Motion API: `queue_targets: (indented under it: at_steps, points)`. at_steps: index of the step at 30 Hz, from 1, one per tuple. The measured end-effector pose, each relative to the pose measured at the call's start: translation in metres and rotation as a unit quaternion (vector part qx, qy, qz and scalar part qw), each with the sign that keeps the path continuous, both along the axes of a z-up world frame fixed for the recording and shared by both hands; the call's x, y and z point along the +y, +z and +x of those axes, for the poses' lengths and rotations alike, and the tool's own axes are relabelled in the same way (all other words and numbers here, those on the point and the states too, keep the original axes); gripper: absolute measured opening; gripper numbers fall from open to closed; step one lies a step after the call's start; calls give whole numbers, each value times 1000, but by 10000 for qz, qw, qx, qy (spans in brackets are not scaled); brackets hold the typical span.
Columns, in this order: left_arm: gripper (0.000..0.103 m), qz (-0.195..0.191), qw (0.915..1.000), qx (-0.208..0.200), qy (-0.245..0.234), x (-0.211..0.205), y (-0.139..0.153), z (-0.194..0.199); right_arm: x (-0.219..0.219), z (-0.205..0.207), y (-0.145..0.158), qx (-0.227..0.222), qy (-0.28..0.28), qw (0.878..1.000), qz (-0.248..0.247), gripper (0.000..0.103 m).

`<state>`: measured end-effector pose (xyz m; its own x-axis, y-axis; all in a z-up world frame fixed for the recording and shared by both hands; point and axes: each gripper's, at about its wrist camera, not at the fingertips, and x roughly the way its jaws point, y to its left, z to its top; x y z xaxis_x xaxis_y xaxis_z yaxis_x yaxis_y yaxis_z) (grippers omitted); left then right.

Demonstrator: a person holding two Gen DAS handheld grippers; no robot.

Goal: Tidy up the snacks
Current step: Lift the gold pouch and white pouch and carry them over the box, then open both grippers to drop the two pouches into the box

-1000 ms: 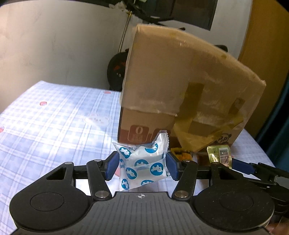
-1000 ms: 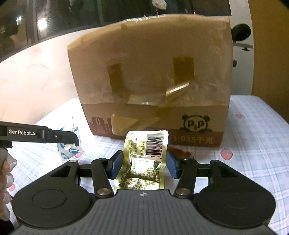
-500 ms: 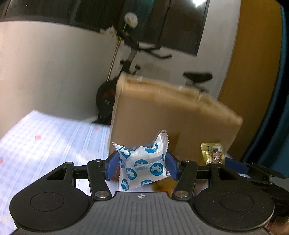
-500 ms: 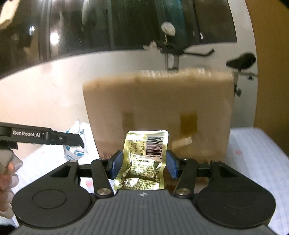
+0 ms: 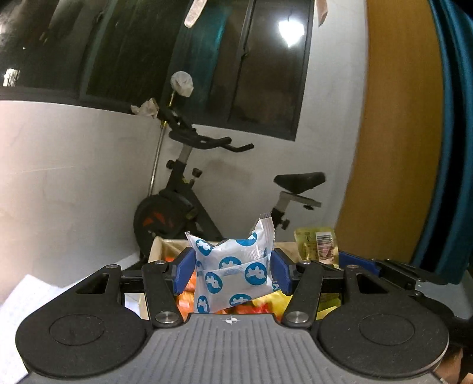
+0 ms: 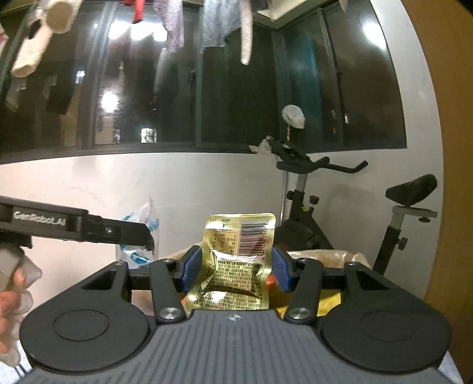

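My left gripper (image 5: 233, 270) is shut on a white snack packet with blue dots (image 5: 233, 271). It hangs over the open cardboard box (image 5: 156, 251), which holds orange and yellow snack packets (image 5: 189, 295). My right gripper (image 6: 235, 268) is shut on a gold foil snack packet with a barcode (image 6: 236, 265), also above the box's rim (image 6: 325, 254). In the left wrist view the gold packet (image 5: 317, 245) shows at the right. In the right wrist view the left gripper's finger (image 6: 118, 233) and the blue-dot packet (image 6: 142, 233) show at the left.
An exercise bike (image 5: 189, 192) stands behind the box against a white wall under dark windows. A wooden panel (image 5: 396, 133) and a blue curtain (image 5: 455, 147) are at the right. Clothes (image 6: 174, 23) hang overhead. A strip of tablecloth (image 5: 17, 298) shows at the lower left.
Both grippers have risen from in front of the box's taped side to above its open top, each still holding its packet. The box's contents have come into view.
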<state>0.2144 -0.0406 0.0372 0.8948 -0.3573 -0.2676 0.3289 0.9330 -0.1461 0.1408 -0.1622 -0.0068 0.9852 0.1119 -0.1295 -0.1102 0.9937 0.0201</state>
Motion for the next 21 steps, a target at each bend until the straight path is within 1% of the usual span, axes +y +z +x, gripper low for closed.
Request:
queue_targets:
  at_steps: [4,8,12,14,15,18,21]
  points:
    - [59,138,9994,302,93,-13,-5,37,-13,37,3,250,-153,9996,-26,54]
    - [59,364,9976,572,144,-17,-14,57,-20,62,-5,663,-263,9974,-49,54]
    - [61,488,9962,715,120,-15,-21,64,-21,73,-18,1084,-308,9935,-167,55]
    - [64,516,9955,777,149,-9,-22,63,-23,76,-22,1222,-298,9920,-148,57]
    - [65,532,9951,807,187,-7,-23,61,-23,77,-23,1265,-336,9913,-146,59]
    - [68,460,9947,880,276,4,-27,55,-22,74,-24,1326,-412,9903,-114,59]
    - [75,408,9955,815,261,12,-29,50,-24,72,-21,1357,-429,9898,-80,60]
